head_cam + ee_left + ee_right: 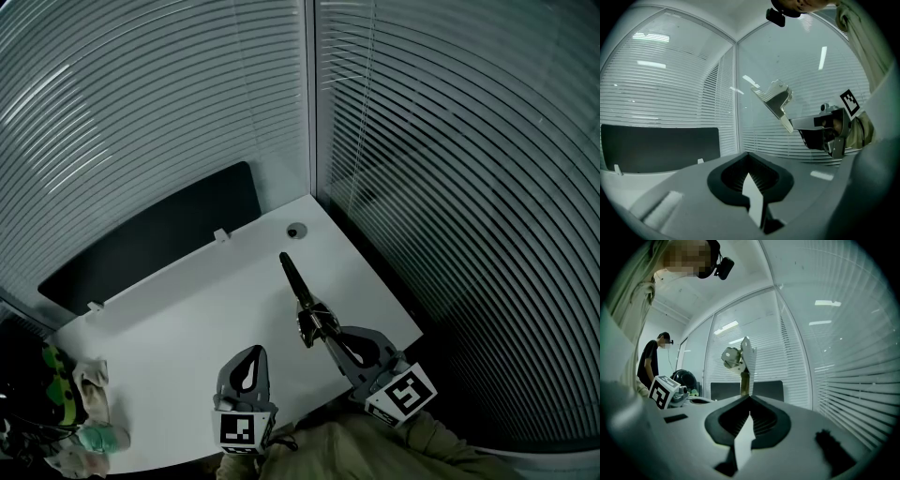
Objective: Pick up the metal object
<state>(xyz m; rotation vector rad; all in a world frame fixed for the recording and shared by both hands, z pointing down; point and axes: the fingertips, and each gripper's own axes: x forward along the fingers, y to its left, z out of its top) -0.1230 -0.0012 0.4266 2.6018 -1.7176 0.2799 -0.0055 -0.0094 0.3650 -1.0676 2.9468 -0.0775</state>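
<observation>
- Metal object [302, 298]: slim, elongated piece, a flat strip with a shiny folded bracket, hinge-like, fixed to one side partway along.
- State: near end pinched between the closed jaws of the right gripper [330, 341]; held in the air.
- Pose: projects straight out from the jaw tips, in line with that claw, bracket close to the tips.
- Place: ahead and right of the left gripper [246, 370], apart from it.

The right tool [749, 398] hides the lower end of the metal object [746, 357].
</observation>
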